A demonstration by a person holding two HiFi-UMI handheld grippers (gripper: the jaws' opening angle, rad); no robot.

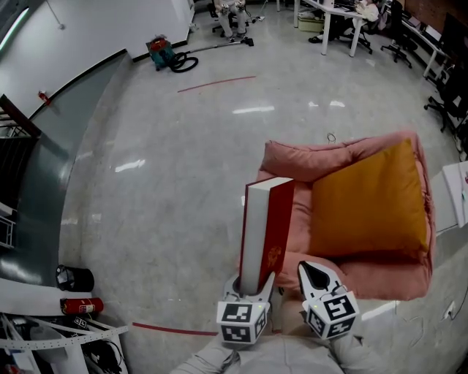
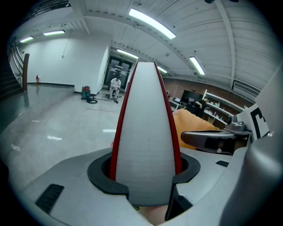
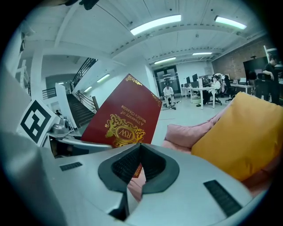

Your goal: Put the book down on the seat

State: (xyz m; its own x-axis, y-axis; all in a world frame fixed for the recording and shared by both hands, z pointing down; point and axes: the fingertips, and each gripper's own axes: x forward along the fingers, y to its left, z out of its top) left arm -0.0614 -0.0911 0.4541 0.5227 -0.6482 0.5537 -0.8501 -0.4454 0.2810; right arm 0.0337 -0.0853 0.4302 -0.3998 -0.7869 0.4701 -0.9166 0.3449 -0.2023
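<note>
A thick red book (image 1: 267, 230) with white page edges stands upright in my left gripper (image 1: 252, 286), which is shut on its lower end. In the left gripper view the page edges (image 2: 146, 145) fill the gap between the jaws of the left gripper (image 2: 143, 178). The book hangs over the left front edge of a pink cushioned seat (image 1: 292, 162) that holds an orange pillow (image 1: 369, 201). My right gripper (image 1: 314, 275) is just right of the book, shut with nothing in it. Its own view shows the right gripper (image 3: 139, 152), the red cover (image 3: 121, 117), the pillow (image 3: 239, 128) and the pink seat (image 3: 183, 132).
The pale polished floor (image 1: 168, 175) spreads to the left and beyond the seat. A red fire extinguisher (image 1: 80, 305) and a black can (image 1: 74, 278) lie at the lower left by a dark stair rail (image 1: 18, 146). A white table corner (image 1: 457, 191) is right of the seat. Desks and office chairs (image 1: 351, 22) stand far off.
</note>
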